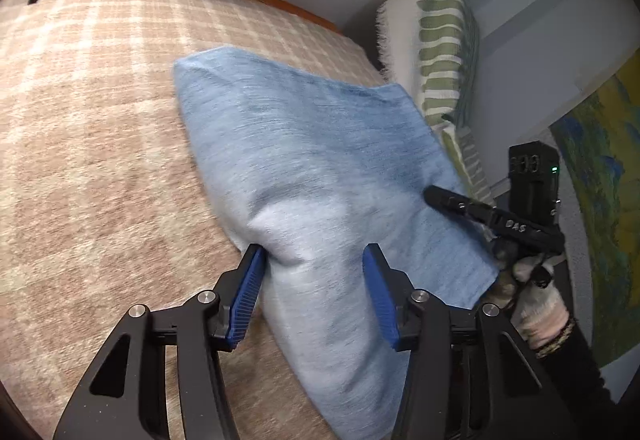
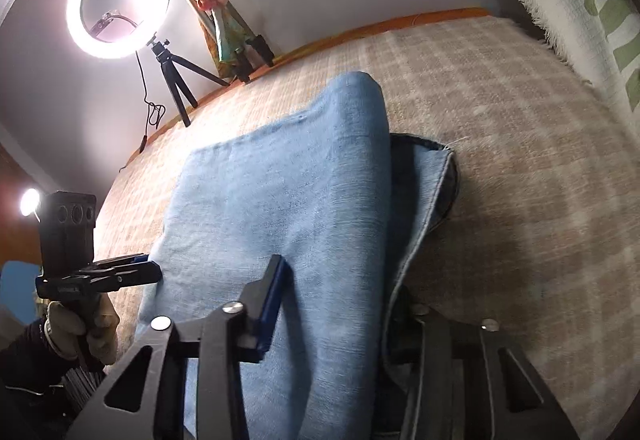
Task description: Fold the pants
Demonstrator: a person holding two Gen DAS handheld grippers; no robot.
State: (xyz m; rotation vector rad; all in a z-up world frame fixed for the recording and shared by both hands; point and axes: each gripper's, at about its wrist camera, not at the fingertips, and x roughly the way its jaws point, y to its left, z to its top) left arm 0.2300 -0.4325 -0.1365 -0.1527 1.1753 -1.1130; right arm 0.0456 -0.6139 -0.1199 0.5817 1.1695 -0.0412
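Observation:
Light blue denim pants [image 1: 320, 160] lie folded on a beige plaid bedspread [image 1: 100, 128]. My left gripper [image 1: 316, 280] holds the near left edge: a raised hump of cloth fills the gap between its blue pads [image 1: 252, 292], and the left pad dents the fold. In the right wrist view the pants [image 2: 288, 192] drape over my right gripper [image 2: 340, 280]. Its left pad [image 2: 272, 300] presses on top, and the right finger is hidden under the layers. The right gripper's black fingers [image 1: 440, 198] show at the pants' right edge, and the left gripper's fingers [image 2: 148, 272] at their left edge.
A white pillow with green stripes [image 1: 440, 40] leans at the bed's right side. A lit ring light [image 2: 120, 0] on a small tripod [image 2: 176, 80] stands at the bed's far orange edge [image 2: 400, 22], beside a wrapped bundle [image 2: 216, 20]. A gloved hand [image 2: 80, 324] holds the left gripper.

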